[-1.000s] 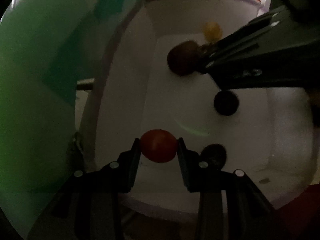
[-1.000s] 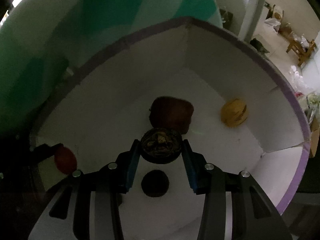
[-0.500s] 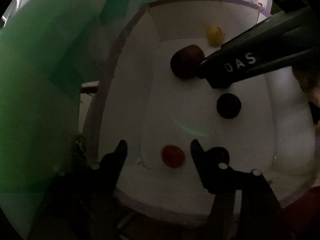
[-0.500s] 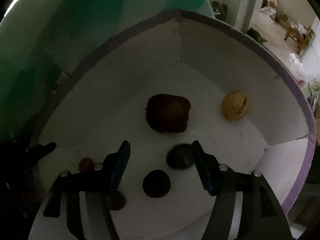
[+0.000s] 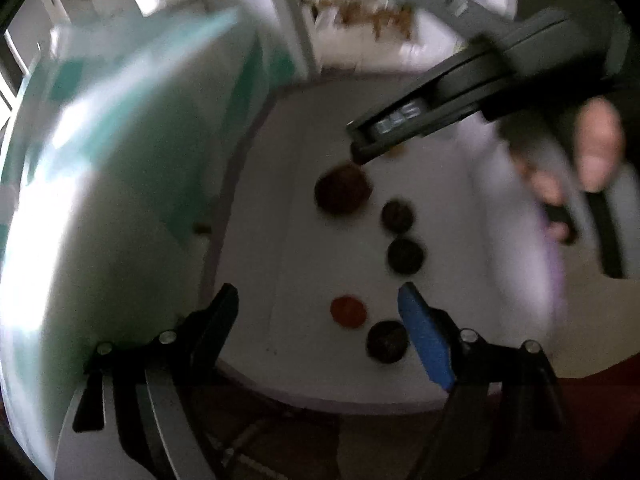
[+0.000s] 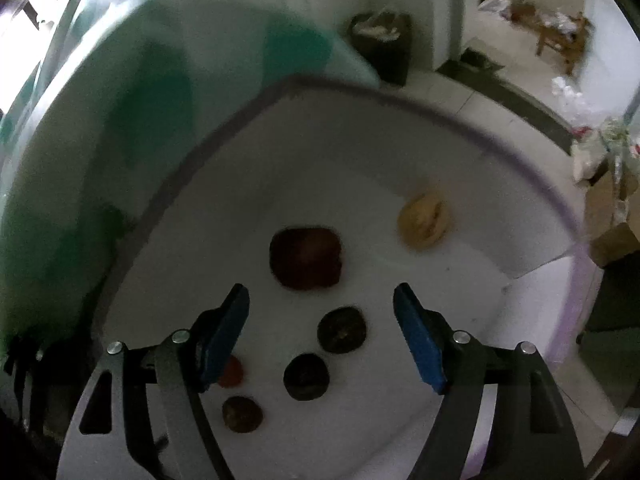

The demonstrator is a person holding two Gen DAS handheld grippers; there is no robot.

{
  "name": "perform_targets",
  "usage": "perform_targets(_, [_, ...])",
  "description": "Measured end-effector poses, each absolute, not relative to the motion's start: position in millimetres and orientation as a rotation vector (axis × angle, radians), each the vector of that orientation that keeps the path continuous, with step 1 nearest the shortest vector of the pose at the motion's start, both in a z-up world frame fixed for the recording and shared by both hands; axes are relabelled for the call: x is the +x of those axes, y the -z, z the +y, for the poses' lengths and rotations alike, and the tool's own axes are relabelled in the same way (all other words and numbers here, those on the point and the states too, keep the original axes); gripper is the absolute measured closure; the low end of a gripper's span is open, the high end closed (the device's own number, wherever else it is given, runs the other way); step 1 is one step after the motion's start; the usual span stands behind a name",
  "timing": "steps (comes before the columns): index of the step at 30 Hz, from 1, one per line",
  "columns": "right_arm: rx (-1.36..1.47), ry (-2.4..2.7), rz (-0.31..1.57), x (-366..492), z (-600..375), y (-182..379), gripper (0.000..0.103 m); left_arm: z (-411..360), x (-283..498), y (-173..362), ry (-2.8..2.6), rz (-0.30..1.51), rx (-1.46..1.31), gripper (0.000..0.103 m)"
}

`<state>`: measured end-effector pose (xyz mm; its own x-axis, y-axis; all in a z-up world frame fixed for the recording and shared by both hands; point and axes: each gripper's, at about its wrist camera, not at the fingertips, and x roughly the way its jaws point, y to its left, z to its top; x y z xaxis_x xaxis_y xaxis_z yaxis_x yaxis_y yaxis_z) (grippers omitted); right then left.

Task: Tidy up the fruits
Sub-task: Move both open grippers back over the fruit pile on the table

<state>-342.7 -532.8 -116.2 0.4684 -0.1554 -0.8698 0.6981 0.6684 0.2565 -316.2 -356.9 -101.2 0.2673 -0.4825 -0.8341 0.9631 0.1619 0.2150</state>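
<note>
Fruits lie loose on the floor of the white, purple-rimmed foam box (image 6: 400, 100). Left gripper (image 5: 318, 300) has just been opening, jaws wide and empty above the small red round fruit (image 5: 348, 311). Right gripper (image 6: 320, 300) has likewise just spread, empty, over a dark wrinkled fruit (image 6: 341, 330) (a large brown one (image 6: 306, 258) lies beyond, a yellow one (image 6: 422, 222) farther right).
</note>
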Motion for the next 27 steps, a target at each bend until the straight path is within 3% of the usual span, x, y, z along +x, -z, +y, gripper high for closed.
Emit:
perform_targets(4, [0.621, 0.541, 0.756, -351.9, -525.8, 60.8, 0.027, -316.9, -320.9, 37.2, 1.197, 0.493, 0.696, 0.007])
perform_targets(6, [0.592, 0.487, 0.683, -344.7, -512.7, 37.3, 0.017, -292.5, -302.9, 10.6, 1.146, 0.442, 0.611, 0.006])
perform_targets(9, [0.534, 0.351, 0.612, -318.2, -480.0, 4.8, 0.016, -253.1, -265.4, -11.7, 1.007, 0.429, 0.495, 0.003])
perform_targets(21, [0.206, -0.068, 0.738, -137.1, -273.7, -24.5, 0.016, 10.9, -57.9, -45.0, 0.216, 0.625, -0.003, 0.002])
perform_targets(27, [0.091, -0.107, 0.854, -38.6, -203.7, -15.5, 0.016, 116.3, -15.0, -33.0, 0.053, 0.727, -0.307, 0.002])
